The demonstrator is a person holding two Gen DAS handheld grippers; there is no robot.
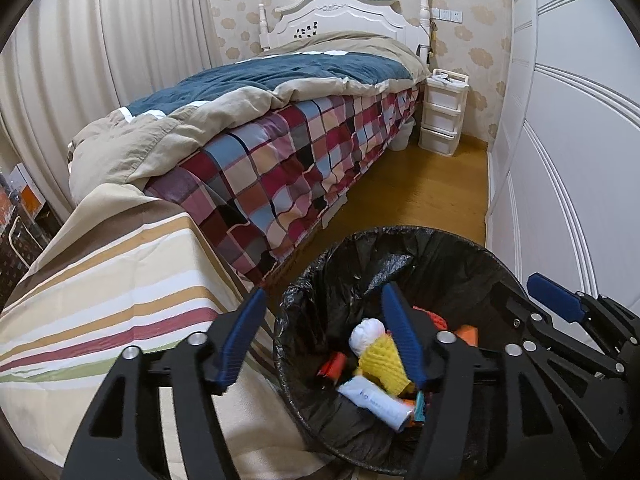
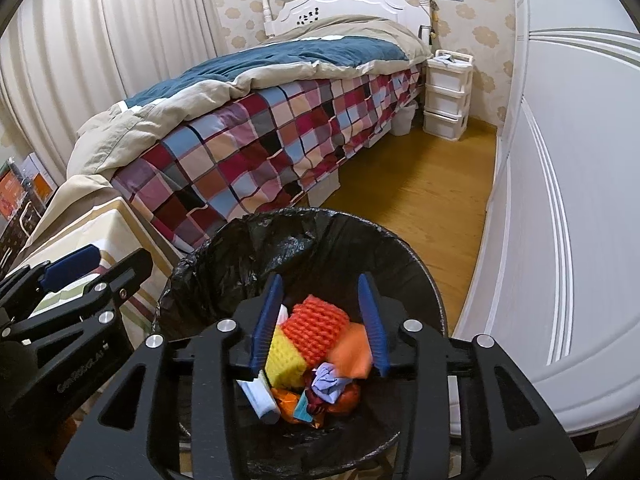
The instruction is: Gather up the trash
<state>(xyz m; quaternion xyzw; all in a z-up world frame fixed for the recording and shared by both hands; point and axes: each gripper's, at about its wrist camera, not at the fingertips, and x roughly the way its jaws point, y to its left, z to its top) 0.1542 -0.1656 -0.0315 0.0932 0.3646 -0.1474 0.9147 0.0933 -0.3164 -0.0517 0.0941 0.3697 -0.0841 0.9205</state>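
both hand-held grippers, left [image 1: 324, 336] and right [image 2: 320, 320], hang spread and empty over the black-lined trash bin [image 2: 224, 256] at 6 o'clock, likely just to drop trash, which lies inside: orange net [image 2: 318, 328], yellow sponge [image 1: 384, 364], white tube [image 1: 376, 404].

A single bed [image 1: 256, 128] runs along the curtained wall [image 1: 100, 60], its white carved headboard [image 1: 340, 12] against floral wallpaper [image 2: 480, 20]. A blue and beige duvet [image 1: 280, 76] lies rumpled on top, over a checked sheet [image 2: 260, 136] hanging down the near side. At the head corner stands a white three-drawer plastic unit [image 1: 442, 114], a small white bin [image 2: 402, 120] beside it. A striped cloth [image 1: 112, 280] covers a surface at the bed's foot. White panelled wardrobe doors [image 2: 560, 200] line the wooden floor [image 1: 420, 188].
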